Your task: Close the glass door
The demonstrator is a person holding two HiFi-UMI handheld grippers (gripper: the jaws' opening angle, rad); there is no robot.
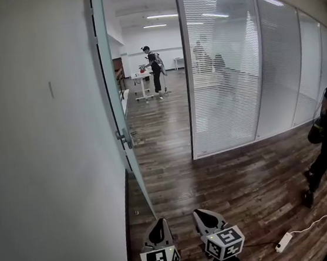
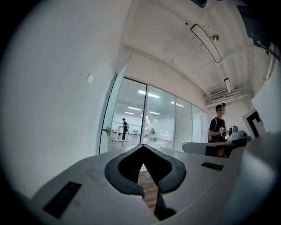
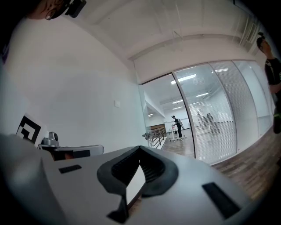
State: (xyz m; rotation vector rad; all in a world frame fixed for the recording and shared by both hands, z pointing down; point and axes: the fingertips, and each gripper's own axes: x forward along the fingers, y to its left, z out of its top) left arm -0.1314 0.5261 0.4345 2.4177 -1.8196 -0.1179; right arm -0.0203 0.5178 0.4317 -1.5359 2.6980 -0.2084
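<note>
The glass door [image 1: 108,74] is seen at the left of the doorway. It is swung open towards the viewer and lies close along the white wall [image 1: 46,141], well away from the frosted glass partition [image 1: 226,66] that it should meet. It is judged to be a tall, heavy, stiff pane that will swing as one piece and gather momentum once started, so a slow, steady pull is called for. A slam against the frame could chip or crack the glass. The bare glass is likely too smooth and flat for any pinch.

The best place to take hold is judged to be the metal handle [image 1: 124,137], set at mid-height on the pane, which can be hooked or clamped.

The left gripper [image 1: 160,222] and the right gripper [image 1: 197,213] are held level, low in the head view, well short of the door. The jaws of each are pressed together with nothing between them.
</note>
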